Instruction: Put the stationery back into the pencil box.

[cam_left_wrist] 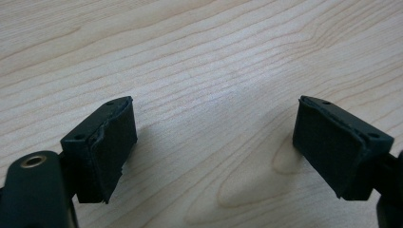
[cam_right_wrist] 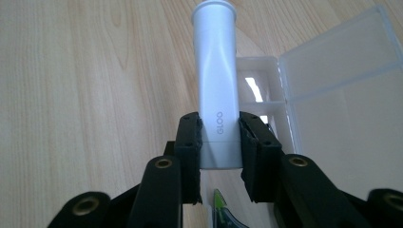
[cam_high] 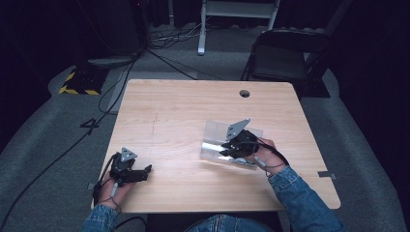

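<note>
Right hand-held gripper of mine pinches the white glue tube, clear plastic box lying open just beside it

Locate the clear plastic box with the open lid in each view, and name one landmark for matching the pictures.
High view: the clear plastic lidded box lies right of the table's centre, under the right gripper.
Left gripper view: bare wooden tabletop between open jaws, no box.
Right gripper view: box at right, lid open, behind the gripped white glue stick.
Shared landmark: the light wood grain.
</note>
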### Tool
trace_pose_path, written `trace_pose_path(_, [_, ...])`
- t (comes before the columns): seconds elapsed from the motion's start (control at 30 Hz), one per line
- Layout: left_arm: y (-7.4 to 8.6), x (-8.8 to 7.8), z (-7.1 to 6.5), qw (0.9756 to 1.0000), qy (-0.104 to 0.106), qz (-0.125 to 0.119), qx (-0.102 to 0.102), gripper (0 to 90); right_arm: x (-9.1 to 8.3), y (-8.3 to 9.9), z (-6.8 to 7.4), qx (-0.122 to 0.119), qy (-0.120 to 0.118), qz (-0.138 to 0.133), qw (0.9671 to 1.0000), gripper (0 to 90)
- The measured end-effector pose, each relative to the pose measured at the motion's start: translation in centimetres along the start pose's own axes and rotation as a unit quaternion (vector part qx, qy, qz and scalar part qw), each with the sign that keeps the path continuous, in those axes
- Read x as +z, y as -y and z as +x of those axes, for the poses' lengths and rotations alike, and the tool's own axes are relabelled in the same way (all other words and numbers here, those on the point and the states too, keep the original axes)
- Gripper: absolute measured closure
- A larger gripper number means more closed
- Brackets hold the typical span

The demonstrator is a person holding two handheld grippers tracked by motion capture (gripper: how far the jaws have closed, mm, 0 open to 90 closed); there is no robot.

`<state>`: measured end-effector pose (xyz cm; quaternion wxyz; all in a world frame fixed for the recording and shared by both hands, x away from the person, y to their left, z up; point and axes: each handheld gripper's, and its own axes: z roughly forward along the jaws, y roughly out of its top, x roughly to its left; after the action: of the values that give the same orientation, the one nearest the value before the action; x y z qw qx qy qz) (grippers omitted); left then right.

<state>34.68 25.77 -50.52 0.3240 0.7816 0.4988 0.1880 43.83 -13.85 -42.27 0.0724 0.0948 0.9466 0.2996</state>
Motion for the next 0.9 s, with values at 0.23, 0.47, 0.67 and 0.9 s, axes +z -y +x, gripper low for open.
trace_pose_path(0.23, [0.0,0.0,0.0,1.0,0.0,0.0,0.0,15.0,-0.2,1.1,-0.9,0.013,0.003,0.013,0.9998,71.3])
trace_pose_path(0.47, [0.0,0.0,0.0,1.0,0.0,0.0,0.0,15.0,-0.2,1.9,-1.4,0.015,0.003,0.029,0.9995,71.3])
trace_pose_path(0.67, [0.0,0.0,0.0,1.0,0.0,0.0,0.0,15.0,-0.1,2.6,-1.9,0.02,0.002,0.042,0.9989,71.3])
trace_pose_path(0.9, [0.0,0.0,0.0,1.0,0.0,0.0,0.0,15.0,0.1,3.0,-2.1,0.022,-0.001,0.051,0.9984,71.2])
